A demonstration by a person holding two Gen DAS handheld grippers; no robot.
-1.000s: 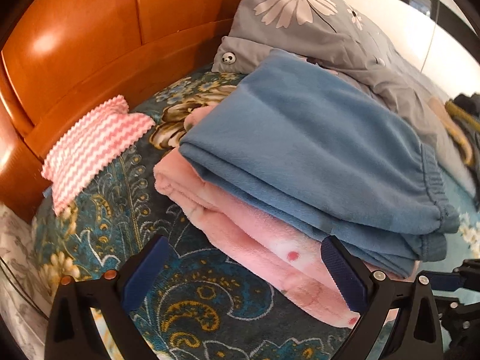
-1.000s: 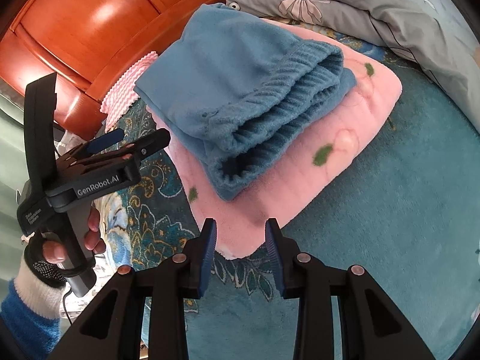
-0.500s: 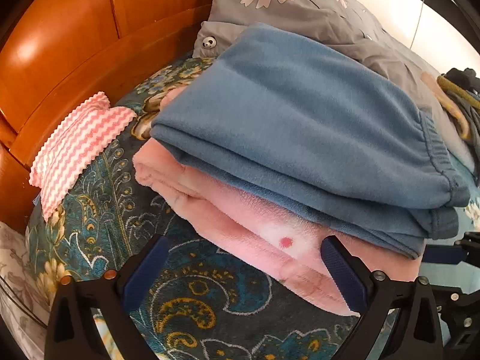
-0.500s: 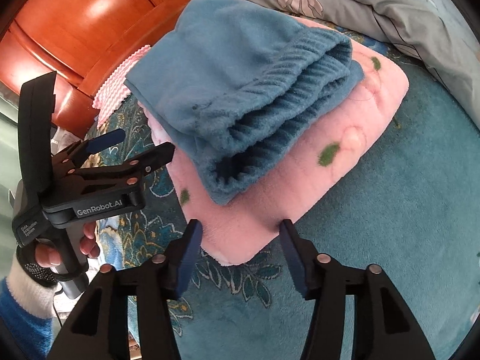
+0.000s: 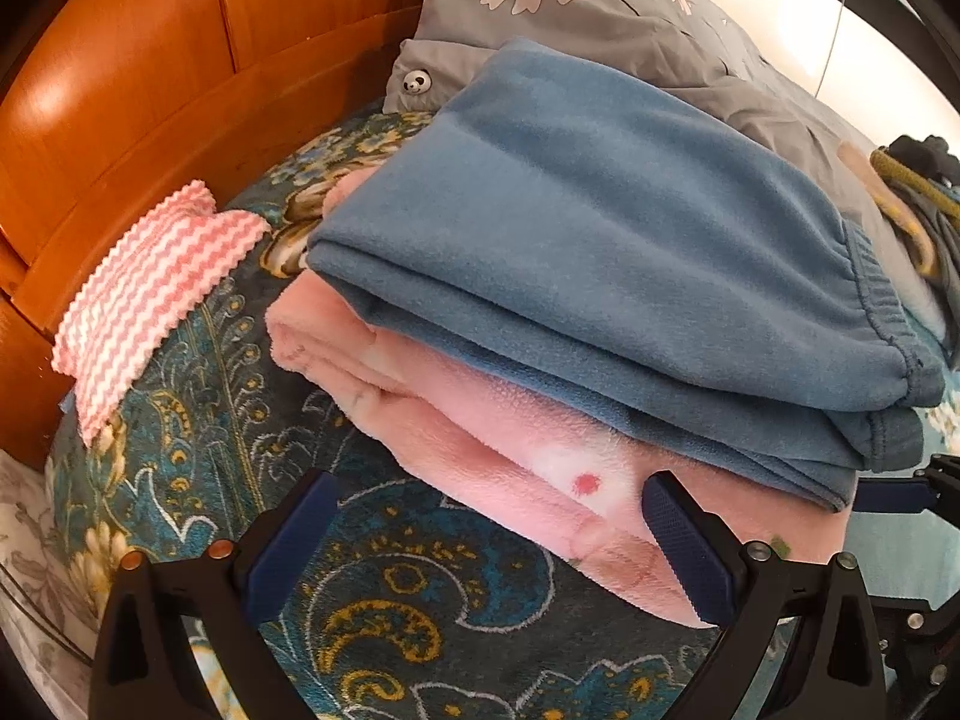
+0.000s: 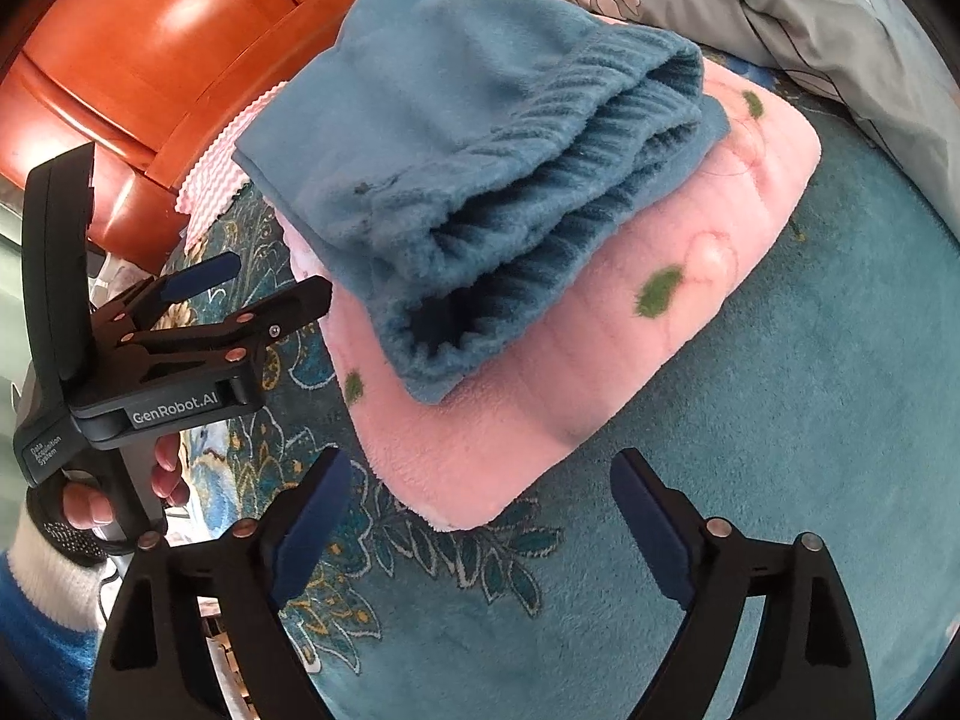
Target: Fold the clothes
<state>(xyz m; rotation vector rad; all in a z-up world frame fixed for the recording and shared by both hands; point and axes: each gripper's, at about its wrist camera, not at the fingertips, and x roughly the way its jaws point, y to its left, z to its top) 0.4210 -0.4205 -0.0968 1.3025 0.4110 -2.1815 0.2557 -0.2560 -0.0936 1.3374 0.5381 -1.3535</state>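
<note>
Folded blue fleece pants (image 5: 600, 228) sit on top of a folded pink fleece garment (image 5: 480, 438), the two stacked on the bed's teal patterned blanket (image 5: 372, 600), close to the wooden headboard (image 5: 150, 72). Pants' ribbed elastic waistband (image 6: 588, 180) faces the right-hand camera, layers stacked, opening visible. Pink piece sticks out past the blue on the near and right sides; green leaf spots and a pale round print show on it (image 6: 660, 294). Left gripper (image 5: 486, 546): jaws spread wide, nothing between them, low over the blanket; its right finger (image 5: 684, 546) is at the near edge of the pink garment, contact unclear. Right gripper (image 6: 480, 534): jaws also spread wide, empty, hovering just off the near corner of the pink piece, not touching. In the right-hand view the left gripper (image 6: 240, 294) shows from the side, held by a hand (image 6: 120, 492) in a white cuff and blue sleeve, beside the stack's left edge. Pink-and-white zigzag cloth (image 5: 156, 300) lies between stack and headboard, apart from the stack. Grey floral duvet (image 5: 630, 18) is bunched behind the stack, touching the far edge of the pants; a small panda button (image 5: 416, 81) shows on it. Dark and yellow items at far right (image 5: 912, 192), too cropped to identify.
</note>
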